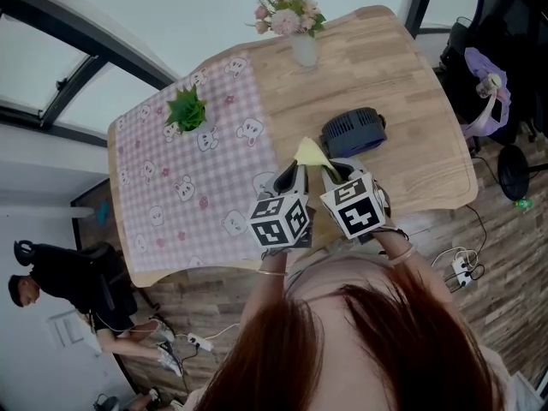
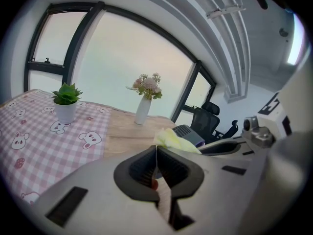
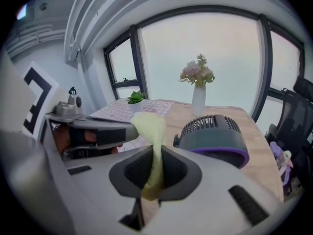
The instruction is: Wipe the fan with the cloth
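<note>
Left hand-held gripper (image 1: 299,169) and right hand-held gripper (image 1: 336,172) both clamp the yellow cloth (image 1: 312,153) beside the fan (image 1: 353,133), vase (image 1: 304,50) beyond.

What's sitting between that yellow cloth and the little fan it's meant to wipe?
Nothing visible. The cloth, pinched in the right gripper, is just short of the fan, with only bare wooden table between them. The flower vase stands farther back, behind the fan.

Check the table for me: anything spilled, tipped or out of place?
Nothing stands out. The vase and potted plant stand upright, the fan sits squarely on the table, nothing is spilled, and the cloth is pinched in the right gripper.
</note>
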### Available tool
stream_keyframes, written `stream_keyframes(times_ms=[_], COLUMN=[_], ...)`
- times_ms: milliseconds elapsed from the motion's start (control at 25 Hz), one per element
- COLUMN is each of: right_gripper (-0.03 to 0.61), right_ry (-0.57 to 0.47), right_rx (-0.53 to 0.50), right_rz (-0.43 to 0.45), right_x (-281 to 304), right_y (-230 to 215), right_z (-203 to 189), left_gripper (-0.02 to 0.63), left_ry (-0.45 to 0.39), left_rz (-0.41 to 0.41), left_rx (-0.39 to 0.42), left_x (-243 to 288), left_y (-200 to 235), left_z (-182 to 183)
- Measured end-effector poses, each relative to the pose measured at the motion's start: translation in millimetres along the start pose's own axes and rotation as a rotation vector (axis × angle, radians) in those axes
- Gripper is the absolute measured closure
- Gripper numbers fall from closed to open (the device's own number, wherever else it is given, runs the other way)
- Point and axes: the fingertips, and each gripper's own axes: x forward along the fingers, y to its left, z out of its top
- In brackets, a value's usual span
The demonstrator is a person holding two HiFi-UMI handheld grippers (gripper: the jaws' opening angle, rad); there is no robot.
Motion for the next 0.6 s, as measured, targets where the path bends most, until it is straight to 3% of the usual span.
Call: stream_keyframes(times_ms=[600], right_gripper=[0.552], right_ry=[0.189], right_rx=[0.121], right_rz=[0.026], right_x=[-23], right_y=[-41], right_z=[-88], left_gripper=[0.6], left_ry=[-0.055], left_rz=[0.007], left_rx=[-0.007], left_x=[11], left_y=[-26], left_z=[10])
